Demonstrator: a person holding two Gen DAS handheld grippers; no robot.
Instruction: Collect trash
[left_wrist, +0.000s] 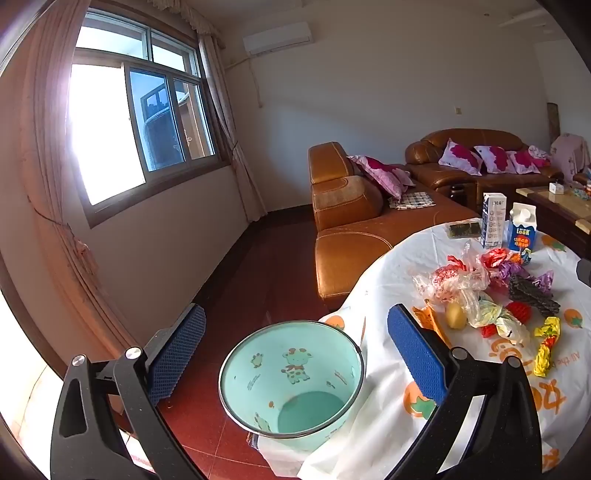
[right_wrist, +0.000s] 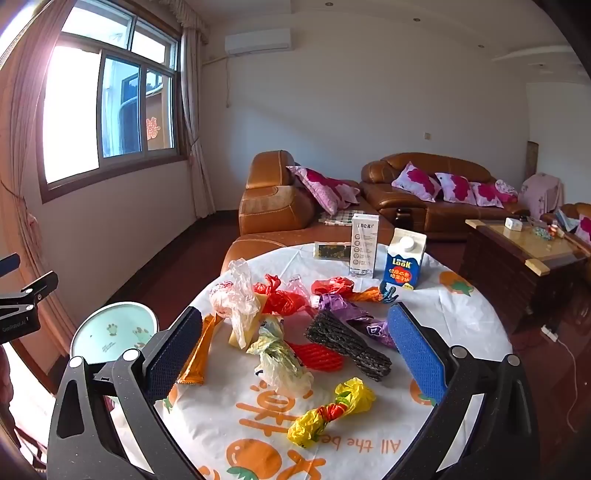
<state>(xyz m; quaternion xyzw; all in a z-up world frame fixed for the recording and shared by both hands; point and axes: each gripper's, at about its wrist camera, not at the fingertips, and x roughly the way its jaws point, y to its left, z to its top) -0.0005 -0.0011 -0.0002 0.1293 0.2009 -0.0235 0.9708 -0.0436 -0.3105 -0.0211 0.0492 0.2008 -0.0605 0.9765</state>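
Observation:
Trash lies heaped on a round table (right_wrist: 461, 321) with a white, orange-printed cloth: a yellow-red crumpled bag (right_wrist: 332, 411), a black foam net (right_wrist: 349, 345), a red net (right_wrist: 317, 356), a pale plastic bag (right_wrist: 280, 360), an orange wrapper (right_wrist: 199, 350), clear and red bags (right_wrist: 258, 295) and a purple wrapper (right_wrist: 354, 310). A mint-green bin (left_wrist: 295, 380) with cartoon prints stands empty beside the table's left edge. My left gripper (left_wrist: 295, 354) hangs open above the bin. My right gripper (right_wrist: 295, 347) is open over the heap, touching nothing.
A blue milk carton (right_wrist: 402, 264), a white carton (right_wrist: 364, 245) and a dark packet (right_wrist: 332, 252) stand at the table's far side. Brown leather sofas (right_wrist: 436, 206) with pink cushions lie beyond, a wooden coffee table (right_wrist: 524, 251) to the right, red floor and window wall to the left.

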